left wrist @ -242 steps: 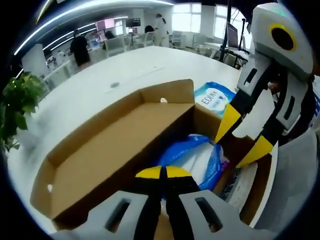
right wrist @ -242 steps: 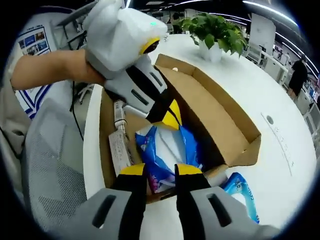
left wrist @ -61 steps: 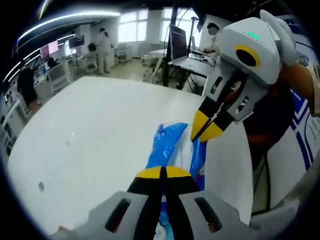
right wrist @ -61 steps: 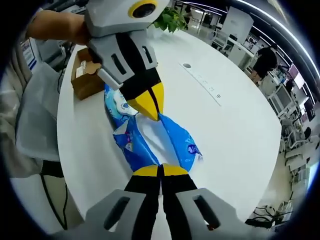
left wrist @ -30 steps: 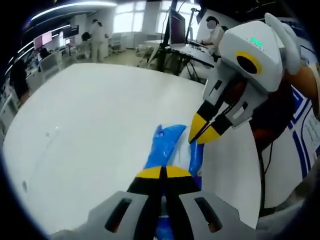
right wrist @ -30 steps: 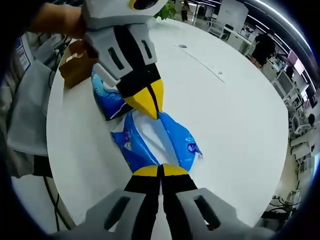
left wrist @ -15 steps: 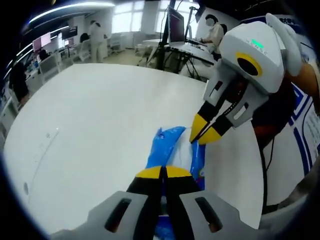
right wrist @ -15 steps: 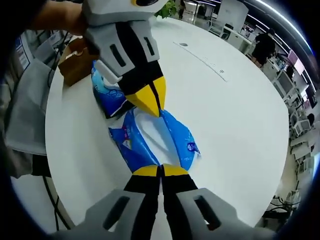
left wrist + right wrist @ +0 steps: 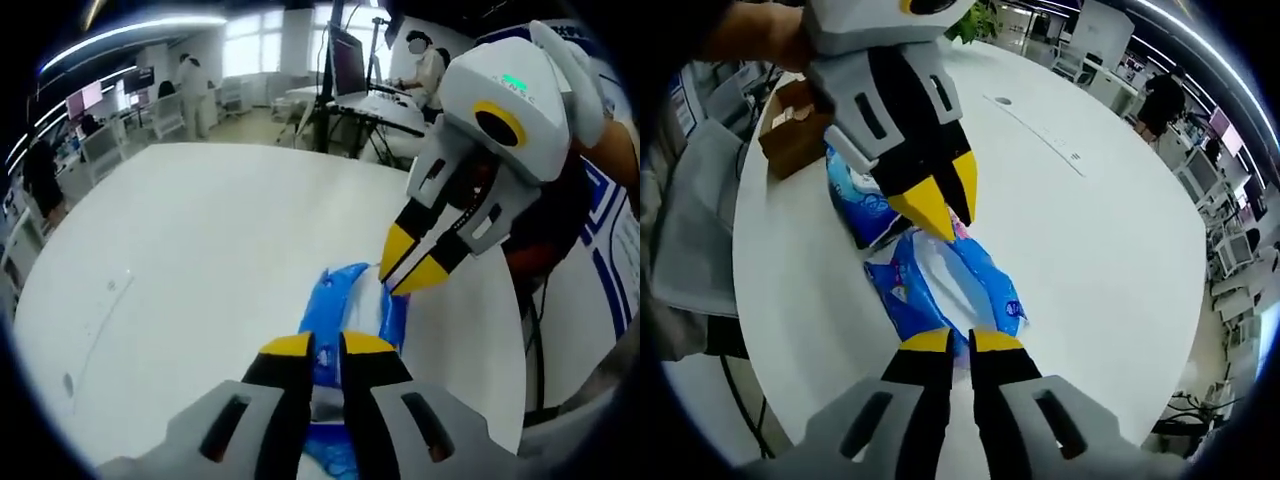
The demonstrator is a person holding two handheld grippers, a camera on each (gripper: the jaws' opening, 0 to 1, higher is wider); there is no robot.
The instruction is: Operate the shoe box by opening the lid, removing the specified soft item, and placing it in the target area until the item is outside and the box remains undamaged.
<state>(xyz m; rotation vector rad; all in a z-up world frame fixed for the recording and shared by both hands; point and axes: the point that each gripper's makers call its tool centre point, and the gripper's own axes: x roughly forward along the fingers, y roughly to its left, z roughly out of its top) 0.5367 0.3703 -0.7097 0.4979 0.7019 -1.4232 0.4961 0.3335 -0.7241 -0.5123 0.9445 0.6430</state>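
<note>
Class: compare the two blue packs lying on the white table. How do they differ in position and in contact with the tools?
The nearer blue pack lies between both tools' opened tips; the farther blue pack lies beside the cardboard box, partly hidden by the left tool. Both rest flat on the table.

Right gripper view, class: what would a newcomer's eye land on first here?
Probably the blue soft pack lying on the white table, between the two yellow-tipped grippers. The left gripper comes in from above with jaws slightly parted; the right gripper sits at the pack's near end.
</note>
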